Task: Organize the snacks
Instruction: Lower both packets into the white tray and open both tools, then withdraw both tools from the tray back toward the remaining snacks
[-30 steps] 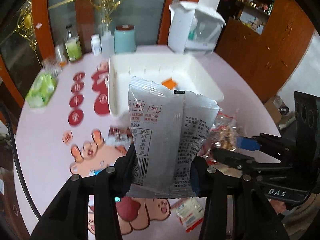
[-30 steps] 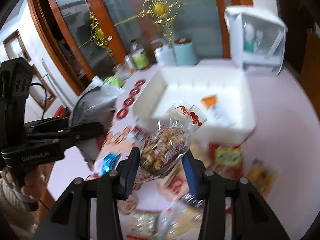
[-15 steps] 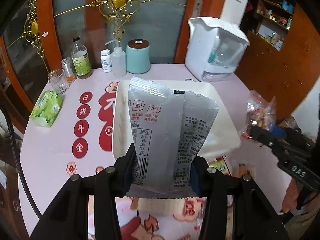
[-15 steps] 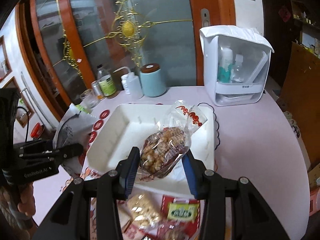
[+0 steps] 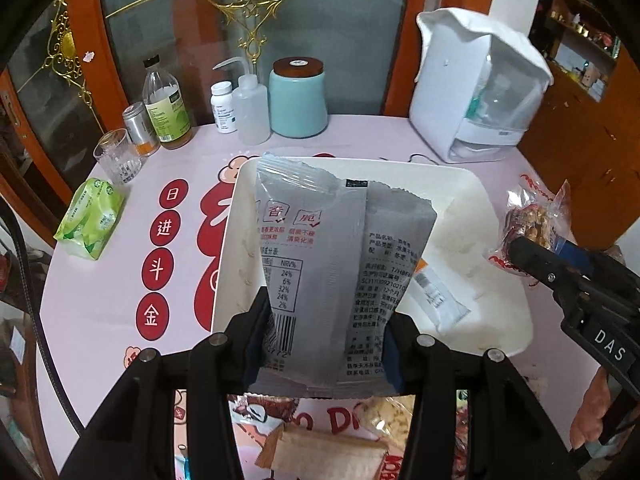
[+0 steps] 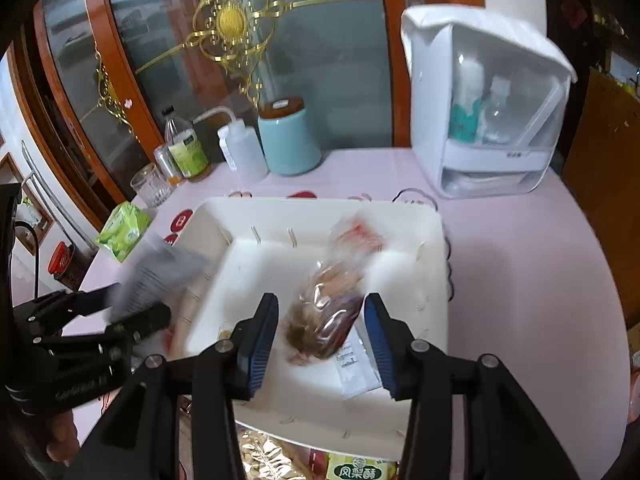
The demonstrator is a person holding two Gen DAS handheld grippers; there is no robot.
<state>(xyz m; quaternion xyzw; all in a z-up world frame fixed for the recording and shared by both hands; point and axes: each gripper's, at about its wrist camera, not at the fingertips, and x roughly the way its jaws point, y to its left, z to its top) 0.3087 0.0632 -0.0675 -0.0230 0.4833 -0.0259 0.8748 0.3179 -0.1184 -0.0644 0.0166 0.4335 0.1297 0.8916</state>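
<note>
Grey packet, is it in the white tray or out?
Out. The left gripper clamps the grey packet by its bottom, upright in the air.

The right gripper (image 6: 322, 334) is at 6 o'clock with its two blue pads wide apart, and a blurry clear bag of nuts (image 6: 326, 312) sits between them without touching either pad. The bag is over the white tray (image 6: 434, 264), and a small flat packet (image 6: 356, 364) lies in the tray at 5 o'clock. At 9 o'clock the left gripper (image 6: 138, 312) pinches a blurry gray bag (image 6: 154, 276) at the tray's edge.
</note>
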